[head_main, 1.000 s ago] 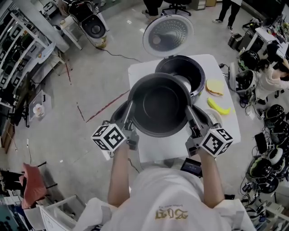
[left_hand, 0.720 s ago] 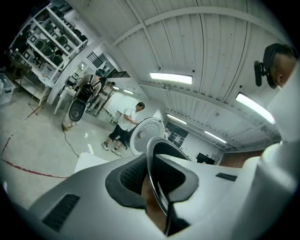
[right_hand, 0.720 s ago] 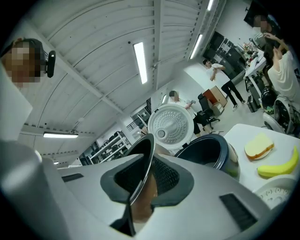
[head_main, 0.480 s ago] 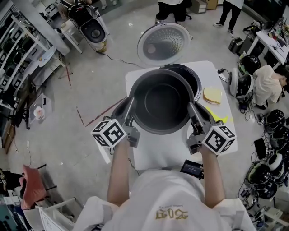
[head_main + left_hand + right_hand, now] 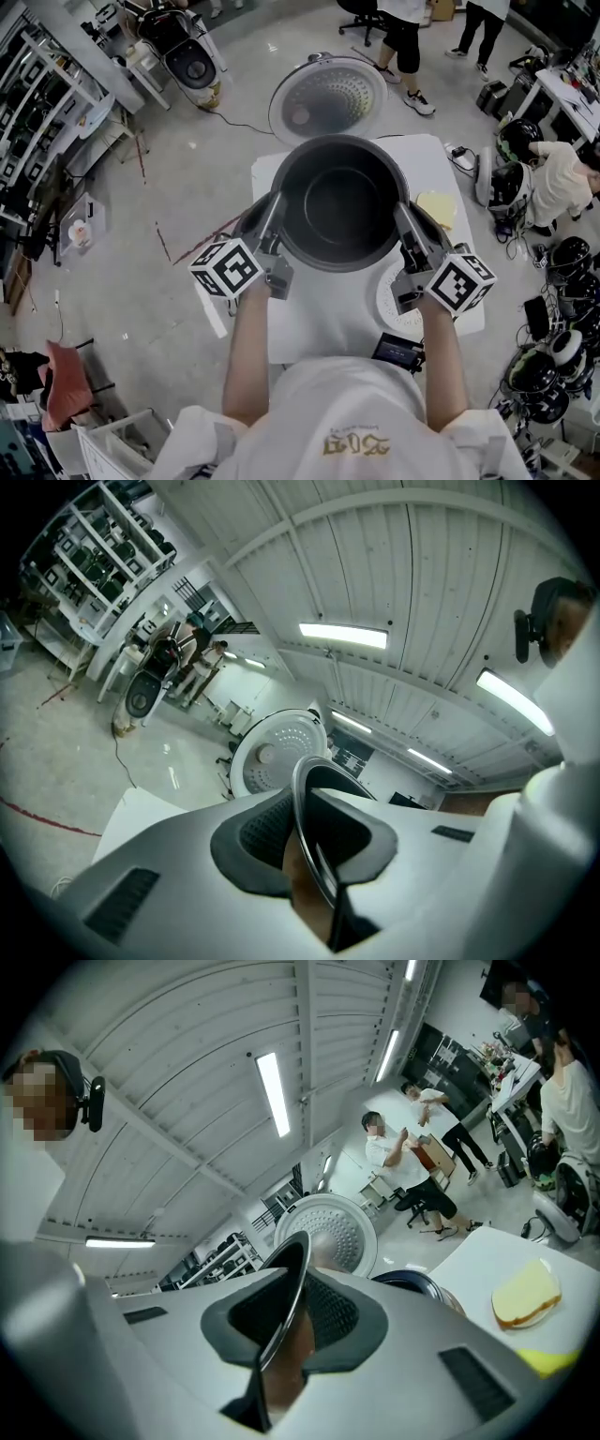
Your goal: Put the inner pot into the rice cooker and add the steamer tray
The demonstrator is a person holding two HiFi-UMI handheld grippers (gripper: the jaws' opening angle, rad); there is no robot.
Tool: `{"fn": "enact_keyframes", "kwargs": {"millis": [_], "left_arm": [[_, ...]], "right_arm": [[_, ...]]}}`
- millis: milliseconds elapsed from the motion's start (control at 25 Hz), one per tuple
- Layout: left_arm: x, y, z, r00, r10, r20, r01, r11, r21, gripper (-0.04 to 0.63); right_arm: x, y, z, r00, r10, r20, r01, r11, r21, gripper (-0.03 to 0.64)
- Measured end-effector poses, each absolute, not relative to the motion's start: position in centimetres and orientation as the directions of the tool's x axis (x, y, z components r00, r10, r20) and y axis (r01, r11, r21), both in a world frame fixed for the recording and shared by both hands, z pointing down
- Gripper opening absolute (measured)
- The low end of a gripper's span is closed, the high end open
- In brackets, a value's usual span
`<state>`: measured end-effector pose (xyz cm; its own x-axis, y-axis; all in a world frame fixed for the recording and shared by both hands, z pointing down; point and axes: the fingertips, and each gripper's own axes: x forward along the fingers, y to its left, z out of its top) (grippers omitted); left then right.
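The white surface carries one rice cooker. Its one round lid stands open, the dotted underside facing me. The cooker body is almost wholly hidden under what I carry, and only a slice of its dark rim shows in the right gripper view.

I hold the one inner pot in the air over that cooker, clear of the surface. It is dark inside and empty. My left gripper has its jaws pinched on the pot's left rim, with the wall between the pads. My right gripper pinches the opposite rim the same way.

One white round dotted disc, which looks like the steamer tray, lies flat near me with nothing on it, partly covered by my right gripper.

One slice of bread lies to the right, its edge cut off by my right jaws. One dark flat device sits at the near edge, half hidden. A yellow scrap beside the bread shows too little of itself to name.
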<state>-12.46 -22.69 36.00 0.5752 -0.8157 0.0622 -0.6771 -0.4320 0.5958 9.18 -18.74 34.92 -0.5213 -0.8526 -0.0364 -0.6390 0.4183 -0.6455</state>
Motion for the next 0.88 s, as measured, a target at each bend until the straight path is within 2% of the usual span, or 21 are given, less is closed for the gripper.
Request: {"fn": "enact_keyframes", "kwargs": {"millis": [360,880], "left_arm": [[-10.6,-24.9,36.9,0.548,-0.833,0.074,-0.697,-0.405,0.591,0.067],[-7.5,-28.6,41.1,0.517,-0.838,0.174,-0.743,-0.339,0.577,0.064]], "right_arm": [[11.2,-21.6,36.1,-0.533,-0.846,-0.015,-0.652,0.422,-0.63,0.058],[14.2,-25.3,41.1,-0.539,-0.838,0.088,-0.675,0.366,-0.641,0.06]]}}
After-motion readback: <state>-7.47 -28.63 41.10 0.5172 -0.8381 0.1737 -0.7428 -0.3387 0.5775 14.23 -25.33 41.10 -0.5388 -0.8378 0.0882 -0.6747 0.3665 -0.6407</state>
